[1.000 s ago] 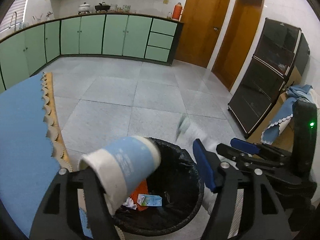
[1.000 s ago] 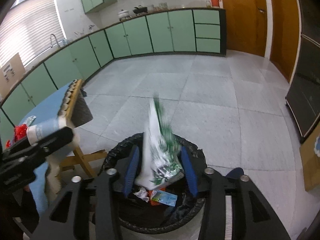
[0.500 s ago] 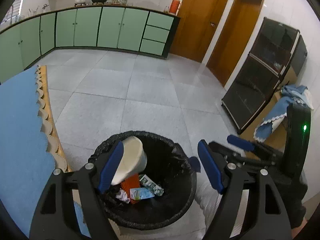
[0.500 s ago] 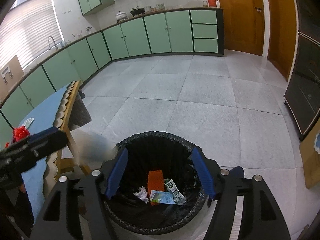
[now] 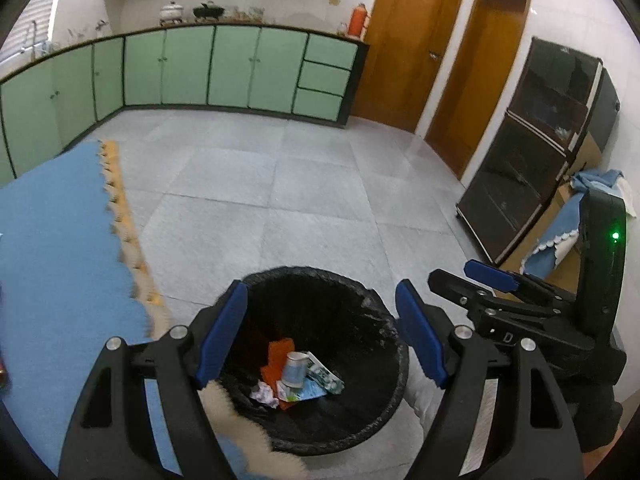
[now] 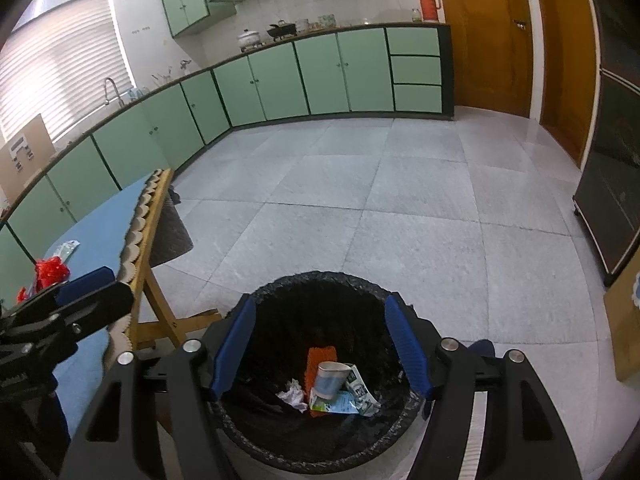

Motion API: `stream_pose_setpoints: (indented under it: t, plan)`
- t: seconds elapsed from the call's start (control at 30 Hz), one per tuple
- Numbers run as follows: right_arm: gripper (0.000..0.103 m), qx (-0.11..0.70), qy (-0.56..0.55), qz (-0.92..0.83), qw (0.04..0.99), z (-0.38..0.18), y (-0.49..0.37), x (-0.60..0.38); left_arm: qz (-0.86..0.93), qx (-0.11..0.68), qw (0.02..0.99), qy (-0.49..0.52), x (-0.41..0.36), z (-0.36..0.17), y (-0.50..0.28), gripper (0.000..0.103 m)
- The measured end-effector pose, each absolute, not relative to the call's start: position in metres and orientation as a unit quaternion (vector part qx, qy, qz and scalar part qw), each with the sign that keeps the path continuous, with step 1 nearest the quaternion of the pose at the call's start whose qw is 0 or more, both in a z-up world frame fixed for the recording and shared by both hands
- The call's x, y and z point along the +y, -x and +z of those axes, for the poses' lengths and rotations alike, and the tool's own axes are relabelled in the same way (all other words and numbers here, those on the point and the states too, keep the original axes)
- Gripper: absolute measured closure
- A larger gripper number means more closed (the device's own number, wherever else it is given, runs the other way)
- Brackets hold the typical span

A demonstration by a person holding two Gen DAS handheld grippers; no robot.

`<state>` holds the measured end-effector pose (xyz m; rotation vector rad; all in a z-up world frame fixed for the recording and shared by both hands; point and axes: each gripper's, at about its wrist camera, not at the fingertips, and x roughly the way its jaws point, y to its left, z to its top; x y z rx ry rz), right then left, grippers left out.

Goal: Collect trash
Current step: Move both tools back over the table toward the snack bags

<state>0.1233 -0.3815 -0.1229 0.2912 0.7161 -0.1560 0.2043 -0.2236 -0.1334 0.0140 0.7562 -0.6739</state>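
A round bin with a black liner [image 5: 376,304] [image 6: 280,284] stands on the floor below both grippers. In it lie a blue and white paper cup [image 5: 293,368] [image 6: 329,380], a green printed wrapper [image 5: 326,378] [image 6: 362,394], an orange sponge [image 5: 276,360] [image 6: 318,356] and crumpled paper [image 5: 264,394] [image 6: 294,396]. My left gripper [image 5: 320,340] is open and empty above the bin. My right gripper [image 6: 320,348] is open and empty above the bin; it also shows in the left wrist view [image 5: 472,280].
A table with a blue scalloped cloth [image 5: 48,240] [image 6: 104,236] stands left of the bin, with a red bow [image 6: 50,272] and a wrapper [image 6: 66,248] on it. Green cabinets [image 6: 320,76], wooden doors [image 5: 404,48] and a dark cabinet [image 5: 532,152] line the room.
Both grippers opened over the bin. The paper cup left my left gripper and the wrapper left my right gripper; both now lie in the bin.
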Motion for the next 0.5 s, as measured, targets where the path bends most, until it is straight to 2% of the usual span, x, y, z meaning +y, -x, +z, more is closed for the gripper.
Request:
stream_pose_setpoints:
  t: [0.27,0.5]
  plan:
    - [0.037,0.333,-0.11,-0.021,0.936,-0.097,-0.142,-0.327,-0.232,0.326,0.916,0.013,-0.13,-0.112,-0.203,0.028]
    - [0.037,0.32,-0.083,0.065,0.941,-0.084,-0.179,-0.243,-0.113,0.295,0.948,0.013,-0.031,-0.096,-0.195,0.028]
